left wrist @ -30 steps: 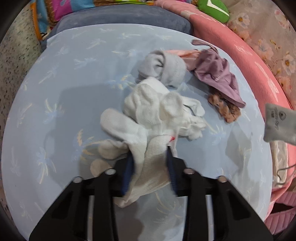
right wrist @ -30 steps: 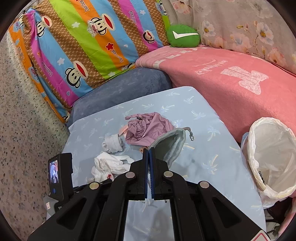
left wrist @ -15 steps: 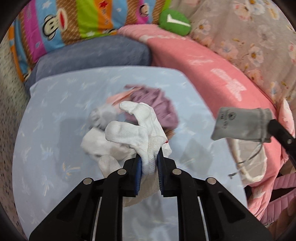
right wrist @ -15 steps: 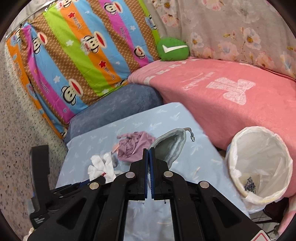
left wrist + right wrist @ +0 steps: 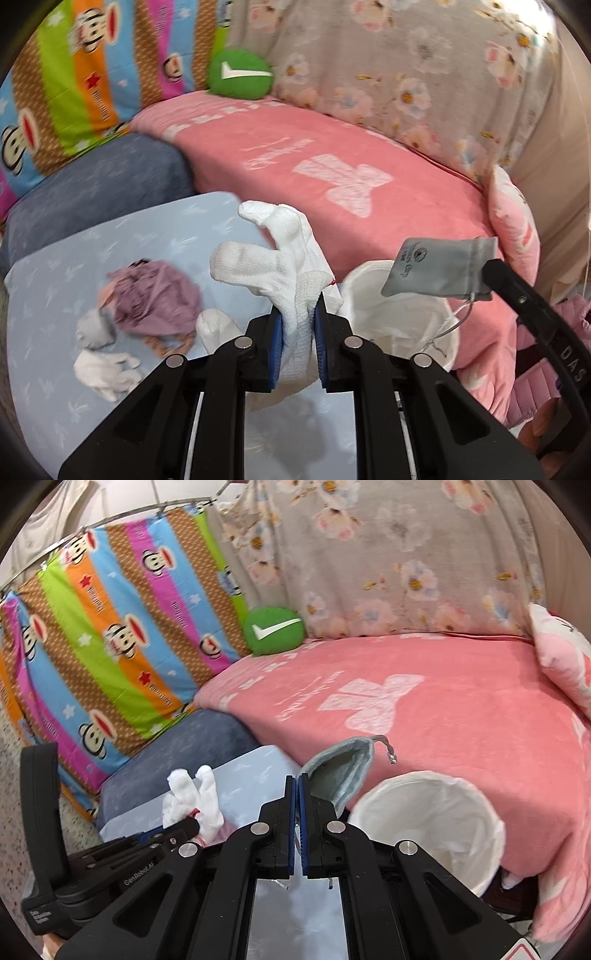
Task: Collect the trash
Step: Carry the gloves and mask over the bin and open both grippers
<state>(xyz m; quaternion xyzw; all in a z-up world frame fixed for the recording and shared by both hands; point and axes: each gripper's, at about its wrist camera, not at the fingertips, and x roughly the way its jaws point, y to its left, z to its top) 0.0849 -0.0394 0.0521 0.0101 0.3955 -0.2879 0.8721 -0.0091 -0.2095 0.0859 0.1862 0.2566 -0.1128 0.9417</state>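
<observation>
- The leftover clothes (image 5: 147, 306) lie at the far left on the blue table (image 5: 55, 369): a purple garment, a grey sock and a white one. A second ago the left claw was down among this pile; now the pile is well behind and below it, so both hands have lifted their loads clear.
- The left claw (image 5: 298, 338) grips a white glove (image 5: 280, 258) by its cuff, with only a narrow gap between the jaws. They closed further during the last second and then stopped, with the cloth pinched between the pads.
- The glove stands with its long axis roughly upright, cuff down in the jaws and fingers pointing up and to the left, leaning away from the bin.
- The right claw (image 5: 297, 830) is clamped almost fully shut on the edge of a grey pouch (image 5: 341, 771). From the left wrist, the pouch lies nearly level, its drawstring mouth at the claw and its closed end pointing left.
- The lined bin (image 5: 428, 819) sits right of the table against the pink bed (image 5: 443, 709). It fills more of both views than half a second ago, and the pouch hangs over its rim, so dropping seems near.
</observation>
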